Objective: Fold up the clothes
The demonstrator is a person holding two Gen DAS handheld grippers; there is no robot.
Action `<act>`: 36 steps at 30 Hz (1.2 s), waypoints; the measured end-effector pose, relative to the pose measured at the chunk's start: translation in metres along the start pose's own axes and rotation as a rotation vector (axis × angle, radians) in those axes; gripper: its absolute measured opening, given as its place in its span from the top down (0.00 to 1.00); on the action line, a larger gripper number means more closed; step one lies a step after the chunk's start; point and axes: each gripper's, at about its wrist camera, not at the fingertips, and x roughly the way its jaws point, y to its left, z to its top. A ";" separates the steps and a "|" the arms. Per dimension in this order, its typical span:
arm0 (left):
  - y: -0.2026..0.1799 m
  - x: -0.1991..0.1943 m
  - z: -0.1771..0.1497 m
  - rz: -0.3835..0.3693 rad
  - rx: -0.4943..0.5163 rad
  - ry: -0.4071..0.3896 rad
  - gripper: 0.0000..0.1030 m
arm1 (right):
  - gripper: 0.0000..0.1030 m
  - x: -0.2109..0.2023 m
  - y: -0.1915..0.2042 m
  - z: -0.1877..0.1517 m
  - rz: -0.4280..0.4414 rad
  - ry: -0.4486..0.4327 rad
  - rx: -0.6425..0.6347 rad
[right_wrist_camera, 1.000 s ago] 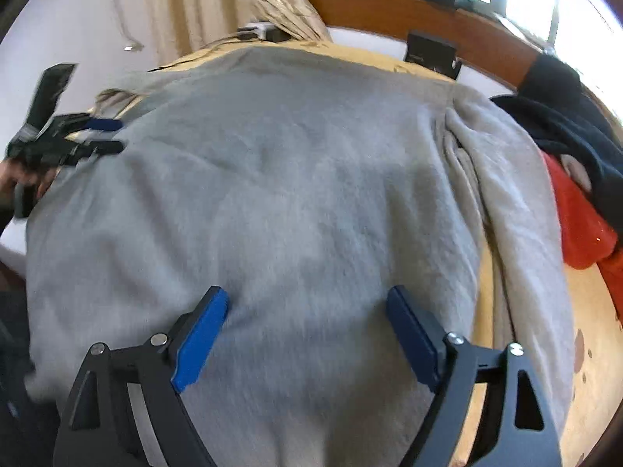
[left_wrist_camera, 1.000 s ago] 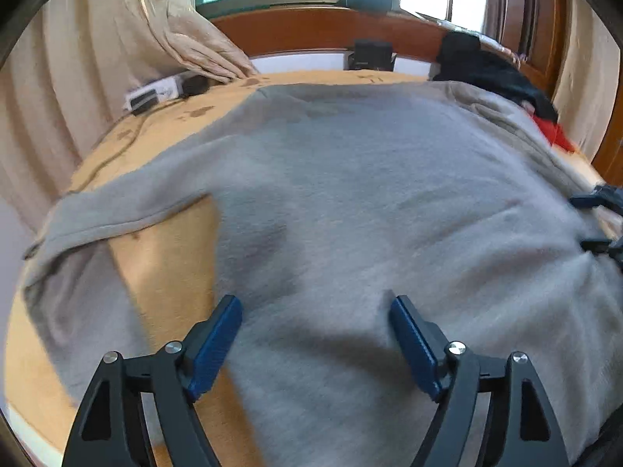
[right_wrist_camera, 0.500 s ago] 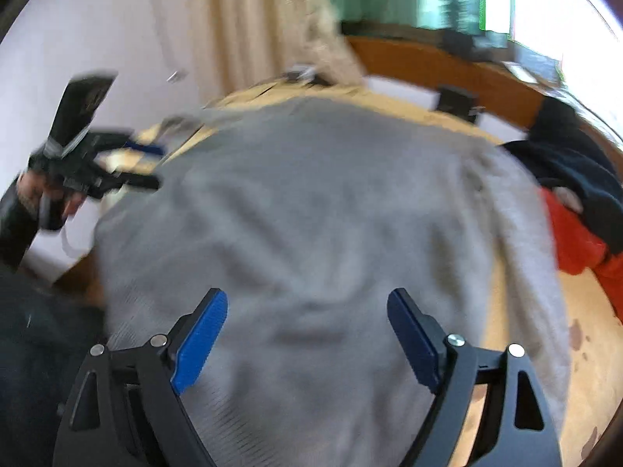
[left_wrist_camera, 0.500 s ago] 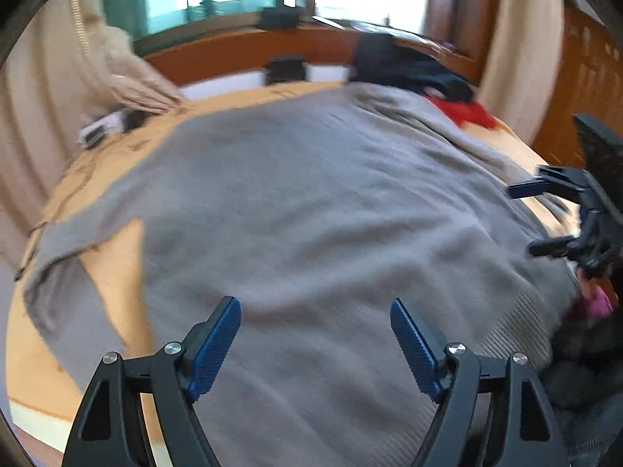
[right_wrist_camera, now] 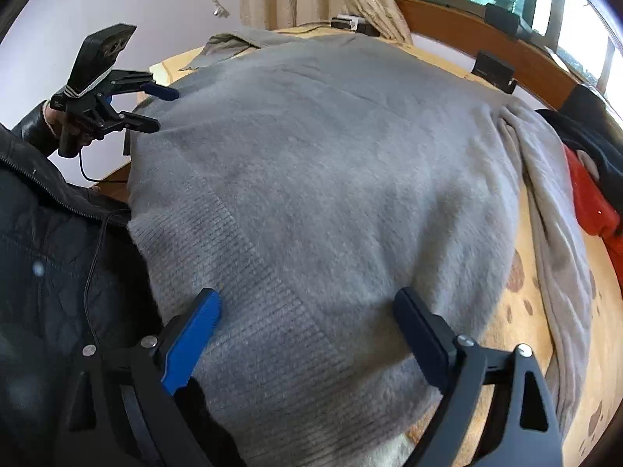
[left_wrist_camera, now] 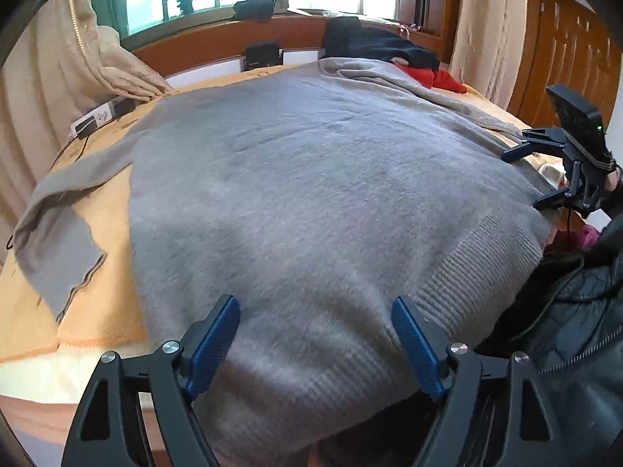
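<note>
Both grippers tilted steeply down over the ribbed hem of the grey fleecy knit sweater (left_wrist_camera: 311,194). The left gripper (left_wrist_camera: 315,334) had its fingers spread wide, pinching nothing; the right gripper (right_wrist_camera: 307,330) had just been opening — only flat cloth lay beneath. The sweater lay spread on the orange blanket-covered bed (left_wrist_camera: 101,311), its length running from hem away to the wooden headboard (left_wrist_camera: 218,43).

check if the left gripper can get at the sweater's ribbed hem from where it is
Probably yes: the left gripper hangs open right over the grey sweater's ribbed hem, nothing lies between its jaws and the cloth.
</note>
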 end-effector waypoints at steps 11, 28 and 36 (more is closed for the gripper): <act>-0.007 -0.015 0.011 -0.020 0.075 0.027 0.20 | 0.10 -0.009 0.013 0.017 -0.059 -0.012 -0.022; -0.034 -0.004 -0.044 0.172 0.539 0.076 0.18 | 0.05 0.006 -0.010 -0.017 0.022 0.022 -0.037; -0.012 -0.062 0.036 0.007 0.234 -0.136 0.18 | 0.04 -0.027 -0.023 0.031 -0.007 -0.077 0.044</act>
